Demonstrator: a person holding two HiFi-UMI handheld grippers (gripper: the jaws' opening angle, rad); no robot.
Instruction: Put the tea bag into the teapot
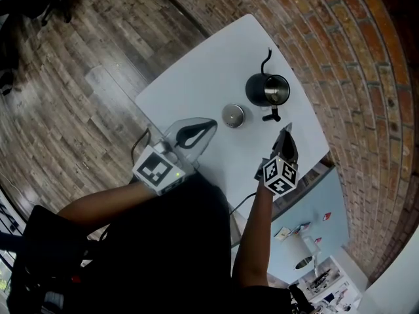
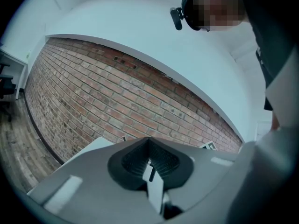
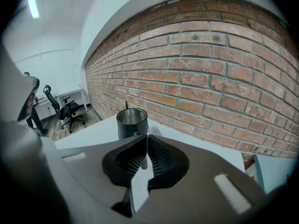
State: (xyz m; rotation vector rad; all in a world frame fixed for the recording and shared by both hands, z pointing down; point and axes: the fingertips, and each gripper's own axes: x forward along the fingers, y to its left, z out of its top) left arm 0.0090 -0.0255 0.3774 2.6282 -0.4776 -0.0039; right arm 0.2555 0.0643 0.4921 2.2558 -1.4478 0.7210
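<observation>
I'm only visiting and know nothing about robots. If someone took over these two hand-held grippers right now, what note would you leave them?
Left gripper: jaws together, nothing in them, at the near edge of the table.
Right gripper: jaws together, aimed towards the teapot; no tea bag can be seen in them.
Teapot: stands on the table by the brick wall, top open. The round metal lid lies on the table beside it.
Tea bag: not visible in any view.
Done: the teapot is open.
Left: find the tea bag, pick it up and drop it into the teapot.
</observation>
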